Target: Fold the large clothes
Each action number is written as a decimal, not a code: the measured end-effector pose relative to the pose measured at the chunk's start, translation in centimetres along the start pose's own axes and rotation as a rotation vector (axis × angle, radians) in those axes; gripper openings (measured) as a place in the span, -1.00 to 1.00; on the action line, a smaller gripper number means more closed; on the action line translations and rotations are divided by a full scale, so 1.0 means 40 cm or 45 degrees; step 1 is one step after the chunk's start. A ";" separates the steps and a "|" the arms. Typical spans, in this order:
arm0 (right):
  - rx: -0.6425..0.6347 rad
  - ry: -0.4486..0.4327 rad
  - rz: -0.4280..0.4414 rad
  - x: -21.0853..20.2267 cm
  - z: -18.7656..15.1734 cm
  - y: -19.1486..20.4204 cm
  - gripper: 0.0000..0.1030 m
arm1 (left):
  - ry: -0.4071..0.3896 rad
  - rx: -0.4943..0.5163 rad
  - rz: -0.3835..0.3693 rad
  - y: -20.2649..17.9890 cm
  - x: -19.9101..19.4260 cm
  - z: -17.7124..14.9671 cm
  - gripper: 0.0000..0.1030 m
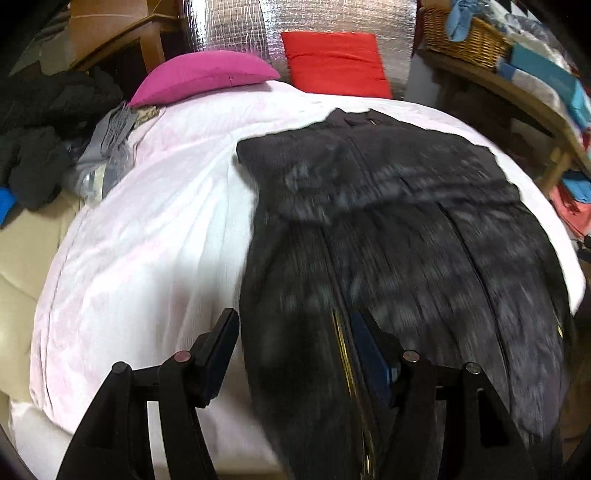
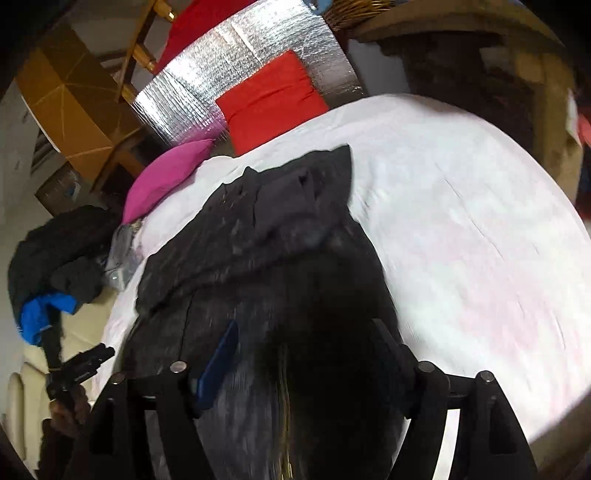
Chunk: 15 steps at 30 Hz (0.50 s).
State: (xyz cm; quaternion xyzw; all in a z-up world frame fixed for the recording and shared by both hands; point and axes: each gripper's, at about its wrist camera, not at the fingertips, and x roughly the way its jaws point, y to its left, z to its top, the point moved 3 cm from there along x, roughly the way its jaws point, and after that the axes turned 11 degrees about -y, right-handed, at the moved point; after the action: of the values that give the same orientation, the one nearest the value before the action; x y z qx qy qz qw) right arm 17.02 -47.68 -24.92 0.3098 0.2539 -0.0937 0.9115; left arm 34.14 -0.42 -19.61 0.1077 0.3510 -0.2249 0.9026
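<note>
Left wrist view, left to right. A heap of dark clothes (image 1: 48,122) lies at the far left, off the bed's edge, with grey folded fabric (image 1: 107,147) just beside it. A magenta pillow (image 1: 207,75) rests at the head of the white bed cover (image 1: 147,229); a red cushion (image 1: 336,62) stands against a silver foil panel (image 1: 229,22) behind it. The dark garment (image 1: 388,221) lies spread over the right half of the bed, collar end toward the red cushion, hem end toward the camera, a gold zip line running down its near part. A wicker basket (image 1: 465,40) sits on a wooden shelf at upper right.

The left gripper (image 1: 295,332) stands with its jaws wide apart. The left finger is over bare bed cover; the right finger is over the garment. The garment's left edge runs between them, but the pads do not press on it. The picture is blurred.

Right wrist view, left to right. The other gripper shows small at lower left, held in a hand (image 2: 64,410). The garment fills the middle, bunched at its far end near the pillow. The right gripper (image 2: 303,343) has its jaws well apart, with the garment's dark cloth lying between and beneath them. Whether the pads press on it I cannot tell: the cloth there is dark and smeared.
</note>
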 end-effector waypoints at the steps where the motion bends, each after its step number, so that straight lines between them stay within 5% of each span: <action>1: 0.018 0.005 0.003 -0.031 -0.021 -0.021 0.49 | 0.007 -0.003 -0.012 -0.001 -0.021 -0.022 0.32; 8: 0.148 0.086 -0.026 -0.144 -0.168 -0.130 0.59 | 0.055 -0.042 -0.114 -0.020 -0.109 -0.176 0.37; 15: 0.353 0.165 0.091 -0.146 -0.295 -0.198 0.59 | 0.138 -0.249 -0.221 -0.028 -0.119 -0.280 0.38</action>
State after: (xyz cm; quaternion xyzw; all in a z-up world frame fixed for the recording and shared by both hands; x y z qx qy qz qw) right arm 4.66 -46.65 -33.98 0.4469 0.2854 -0.0751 0.8445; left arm 23.93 4.11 -24.60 0.0007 0.4274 -0.2607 0.8657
